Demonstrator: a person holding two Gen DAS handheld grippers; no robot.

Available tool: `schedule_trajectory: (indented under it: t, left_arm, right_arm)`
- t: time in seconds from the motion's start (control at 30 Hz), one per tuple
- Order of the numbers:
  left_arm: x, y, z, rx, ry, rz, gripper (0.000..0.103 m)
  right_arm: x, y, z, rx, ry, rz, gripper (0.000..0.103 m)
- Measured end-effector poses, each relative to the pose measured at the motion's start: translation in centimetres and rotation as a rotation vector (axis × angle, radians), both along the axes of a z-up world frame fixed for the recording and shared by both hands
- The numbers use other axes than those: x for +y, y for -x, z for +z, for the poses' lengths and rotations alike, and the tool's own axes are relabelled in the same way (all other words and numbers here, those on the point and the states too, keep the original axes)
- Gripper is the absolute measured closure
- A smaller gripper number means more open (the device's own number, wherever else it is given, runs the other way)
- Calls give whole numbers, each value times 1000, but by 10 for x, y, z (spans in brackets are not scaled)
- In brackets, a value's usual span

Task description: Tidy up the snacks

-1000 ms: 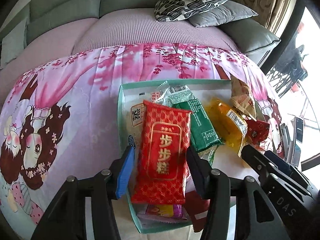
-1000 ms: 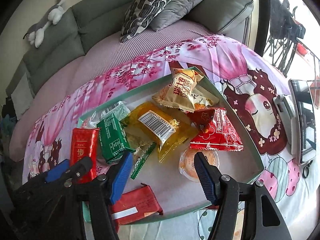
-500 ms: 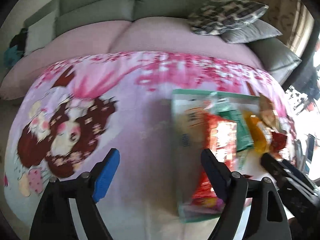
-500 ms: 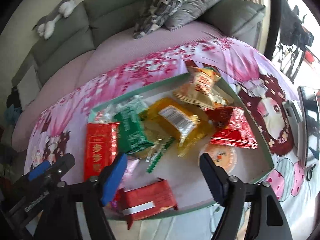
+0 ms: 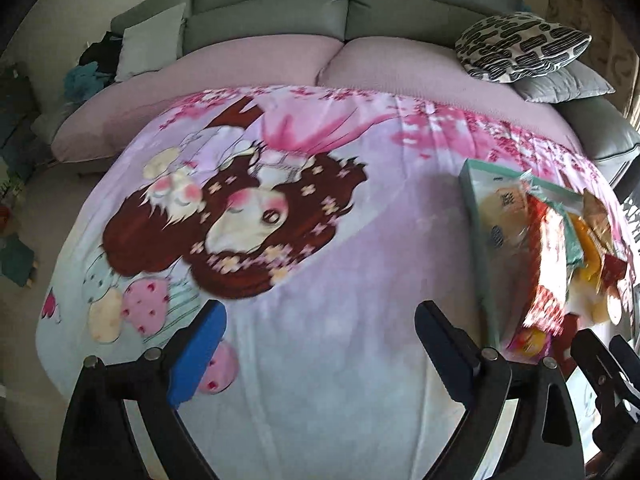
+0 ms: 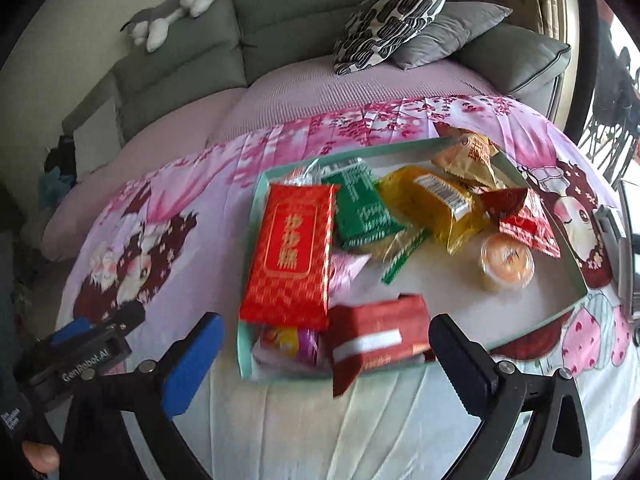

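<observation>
The snacks lie heaped in a shallow green tray (image 6: 251, 240) on a cartoon-print blanket (image 5: 320, 264) before a grey sofa (image 6: 280, 20). A large red packet (image 6: 290, 252) lies at the tray's left side, overlapping a green packet (image 6: 362, 210); a yellow packet (image 6: 436, 204) and a jelly cup (image 6: 507, 266) lie further right. The right tool (image 6: 324, 356) is opening wide, nothing between its jaws, above a dark red packet (image 6: 376, 336) on the near rim. The left tool (image 5: 320, 336), also opening and empty, hangs over bare blanket, left of the tray.
</observation>
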State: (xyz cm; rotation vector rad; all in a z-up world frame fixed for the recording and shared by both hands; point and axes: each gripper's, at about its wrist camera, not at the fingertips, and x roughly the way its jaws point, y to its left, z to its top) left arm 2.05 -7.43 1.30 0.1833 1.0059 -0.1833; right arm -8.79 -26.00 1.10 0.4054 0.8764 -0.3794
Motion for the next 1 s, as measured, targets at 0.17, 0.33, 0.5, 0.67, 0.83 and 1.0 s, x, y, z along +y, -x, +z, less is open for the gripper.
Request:
schedule_trajectory:
  t: [0.17, 0.33, 0.5, 0.67, 0.83, 1.0]
  left_arm:
    - [5, 4, -1, -1, -22, 5, 8]
    - [0, 5, -2, 11, -46, -20, 8]
    - [-1, 2, -6, 38, -52, -13, 8]
    - [1, -1, -9, 62, -53, -7, 8]
    - [-1, -3, -13, 81, -64, -21, 8]
    - [-1, -5, -18, 108, -77, -28, 8]
  right_arm:
    - [6, 2, -2, 16, 4, 8, 0]
    - [6, -1, -5, 31, 7, 11, 0]
    - [8, -4, -7, 49, 25, 23, 0]
    - [7, -5, -9, 63, 35, 21, 0]
    - [7, -8, -11, 74, 41, 21, 0]
    - [5, -9, -13, 81, 38, 15, 0]
